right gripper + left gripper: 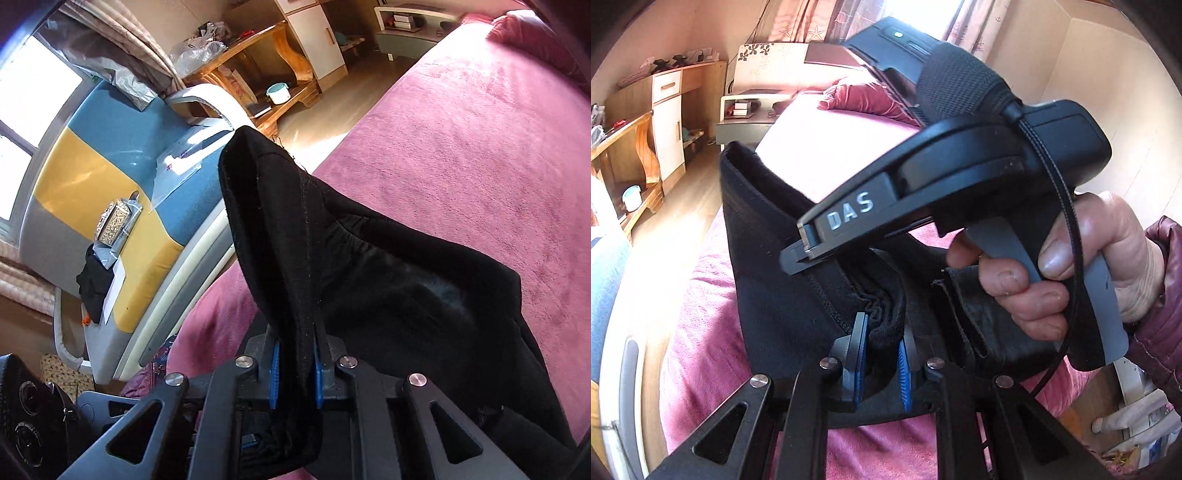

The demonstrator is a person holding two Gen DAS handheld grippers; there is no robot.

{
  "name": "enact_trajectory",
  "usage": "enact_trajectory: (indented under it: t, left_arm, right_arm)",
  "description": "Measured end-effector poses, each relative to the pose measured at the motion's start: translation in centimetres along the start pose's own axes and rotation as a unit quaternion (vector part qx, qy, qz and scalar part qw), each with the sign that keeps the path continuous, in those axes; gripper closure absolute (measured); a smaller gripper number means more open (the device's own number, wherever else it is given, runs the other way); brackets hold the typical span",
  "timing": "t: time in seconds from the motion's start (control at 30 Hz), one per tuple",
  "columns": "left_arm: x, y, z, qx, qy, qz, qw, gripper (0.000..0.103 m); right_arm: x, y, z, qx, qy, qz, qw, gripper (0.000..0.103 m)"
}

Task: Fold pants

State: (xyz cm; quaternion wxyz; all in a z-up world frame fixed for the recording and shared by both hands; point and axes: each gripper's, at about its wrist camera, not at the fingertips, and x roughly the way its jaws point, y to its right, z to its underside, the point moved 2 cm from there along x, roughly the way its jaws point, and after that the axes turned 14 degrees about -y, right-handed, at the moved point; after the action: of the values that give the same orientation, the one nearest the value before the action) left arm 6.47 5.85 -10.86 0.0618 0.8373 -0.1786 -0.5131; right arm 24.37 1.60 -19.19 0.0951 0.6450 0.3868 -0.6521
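Note:
Black pants (783,295) lie bunched on a pink bed cover (713,332). My left gripper (882,354) is shut on a gathered edge of the pants, the cloth pinched between its blue pads (862,354). Just above it in the left wrist view, a hand (1052,280) holds the other gripper's black body (960,177). In the right wrist view my right gripper (295,373) is shut on a fold of the black pants (369,266), which rises in a peak ahead of the fingers and drapes to the right over the pink bed cover (461,129).
A wooden desk (631,155) and a white cabinet (666,122) stand at the left. A blue and yellow cot mattress (110,177) sits beside the bed, with a small box and dark cloth on it. A pink pillow (864,96) lies at the bed's head.

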Motion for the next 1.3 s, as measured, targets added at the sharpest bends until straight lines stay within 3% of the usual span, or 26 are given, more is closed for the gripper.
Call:
enact_trajectory:
  t: [0.47, 0.6, 0.67, 0.8, 0.9, 1.0, 1.1, 1.2, 1.3]
  left_arm:
    - [0.4, 2.0, 0.1, 0.029, -0.004, -0.015, 0.9995, 0.088]
    - [0.2, 2.6, 0.4, 0.035, -0.003, -0.016, 0.9992, 0.085]
    - [0.0, 2.9, 0.5, 0.038, -0.002, -0.019, 0.9991, 0.077]
    - [-0.8, 2.9, 1.2, 0.039, 0.003, -0.004, 0.9992, 0.074]
    - [-1.9, 2.8, 1.6, 0.041, 0.010, 0.029, 0.9987, 0.072]
    - [-3.7, 1.2, 2.0, 0.005, 0.022, 0.108, 0.9939, 0.072]
    - [-5.4, -2.4, 1.7, -0.068, 0.046, 0.157, 0.9842, 0.072]
    - [-6.1, -5.9, 1.1, -0.126, 0.061, 0.147, 0.9792, 0.072]
    - [-5.7, -7.9, 0.5, -0.147, 0.052, 0.106, 0.9821, 0.071]
  right_arm:
    - [-2.0, 1.7, 3.4, 0.049, 0.037, -0.028, 0.998, 0.090]
    - [-2.8, 2.4, 4.8, 0.070, 0.058, -0.045, 0.995, 0.090]
    - [-3.3, 2.8, 5.5, 0.080, 0.068, -0.055, 0.993, 0.091]
    - [-4.1, 3.8, 6.9, 0.102, 0.086, -0.071, 0.989, 0.091]
    - [-4.8, 4.6, 8.0, 0.116, 0.098, -0.080, 0.985, 0.091]
    - [-5.7, 5.4, 9.2, 0.135, 0.112, -0.095, 0.980, 0.091]
    - [-6.7, 6.1, 10.6, 0.151, 0.129, -0.107, 0.974, 0.091]
    - [-8.0, 6.2, 11.9, 0.159, 0.149, -0.116, 0.969, 0.091]
    - [-9.8, 6.2, 13.2, 0.162, 0.174, -0.122, 0.964, 0.091]
